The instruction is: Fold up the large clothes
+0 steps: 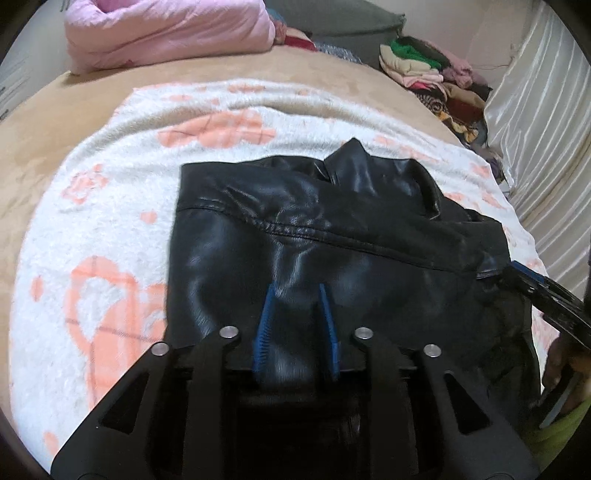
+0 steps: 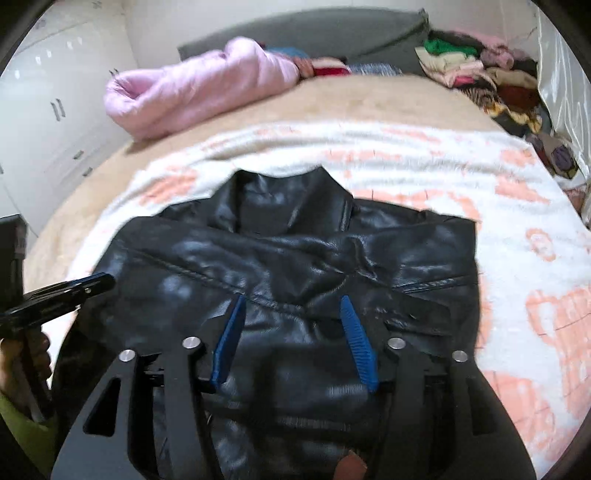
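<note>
right gripper (image 2: pixel 293 301) parted over jacket (image 2: pixel 295 258) | wardrobe (image 2: pixel 48 110) in right view only

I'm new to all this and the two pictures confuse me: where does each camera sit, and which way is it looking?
Left wrist view: sits on the left claw, looking down along its blue fingers at the black leather jacket; the right claw pokes in at the right edge.
Right wrist view: sits on the right claw, looking down at the same jacket; the left claw and a hand show at the left edge.
Shared: jacket, white and orange blanket, pink quilt, clothes pile.
</note>
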Demonstrator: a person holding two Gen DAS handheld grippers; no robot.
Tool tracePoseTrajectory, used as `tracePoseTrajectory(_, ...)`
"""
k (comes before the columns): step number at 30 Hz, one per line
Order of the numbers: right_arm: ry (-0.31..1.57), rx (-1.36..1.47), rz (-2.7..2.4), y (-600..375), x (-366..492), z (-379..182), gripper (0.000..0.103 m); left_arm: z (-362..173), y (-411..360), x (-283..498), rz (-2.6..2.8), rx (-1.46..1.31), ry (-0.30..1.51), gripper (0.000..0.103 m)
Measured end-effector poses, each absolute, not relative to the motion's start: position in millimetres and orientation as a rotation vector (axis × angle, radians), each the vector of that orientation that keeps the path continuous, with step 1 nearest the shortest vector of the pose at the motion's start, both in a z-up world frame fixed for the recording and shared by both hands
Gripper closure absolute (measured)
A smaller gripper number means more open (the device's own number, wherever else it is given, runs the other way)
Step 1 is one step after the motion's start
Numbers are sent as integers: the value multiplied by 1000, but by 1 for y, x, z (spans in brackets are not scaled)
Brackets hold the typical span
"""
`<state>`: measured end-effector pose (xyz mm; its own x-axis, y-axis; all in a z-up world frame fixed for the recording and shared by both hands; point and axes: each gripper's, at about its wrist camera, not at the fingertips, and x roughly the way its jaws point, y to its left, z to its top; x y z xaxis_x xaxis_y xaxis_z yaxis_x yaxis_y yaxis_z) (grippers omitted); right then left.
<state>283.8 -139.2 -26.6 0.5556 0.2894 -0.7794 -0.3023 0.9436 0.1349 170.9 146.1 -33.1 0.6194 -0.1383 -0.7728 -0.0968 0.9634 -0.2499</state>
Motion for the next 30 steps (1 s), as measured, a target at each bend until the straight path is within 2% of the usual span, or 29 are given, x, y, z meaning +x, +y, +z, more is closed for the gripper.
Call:
tracePoseTrajectory(2,893,-37,354,-140,272,-21,44,-28,138,161,-43,-264,900,83)
tracePoseTrajectory(5,888,-26,382,-137,260,-18,42,-29,121,151,-73,-211,926,74)
tracePoseTrajectory(7,901,-26,396,-136,253,-21,36,-36,110,147,-76,-165,953,70)
tracePoseTrajectory(14,1054,-66,318,-144,253,-66,35,-54,109,151,-81,-146,973,70)
tracePoseTrajectory(17,1044,-68,314,-143,250,-75,35,-54,110,149,-75,-145,973,70)
tracePoseTrajectory(21,991,-24,330,-145,242,-56,32,-48,108,143,-69,-140,964,69)
tracePoseTrajectory(23,963,6,346,-149,238,-44,28,-43,108,140,-72,-150,959,68)
tracePoseTrajectory(25,948,18,350,-151,237,-36,17,-38,109,137,-78,-160,952,63)
tracePoseTrajectory(30,910,33,357,-155,230,-19,9,-27,103,129,-89,-158,940,52)
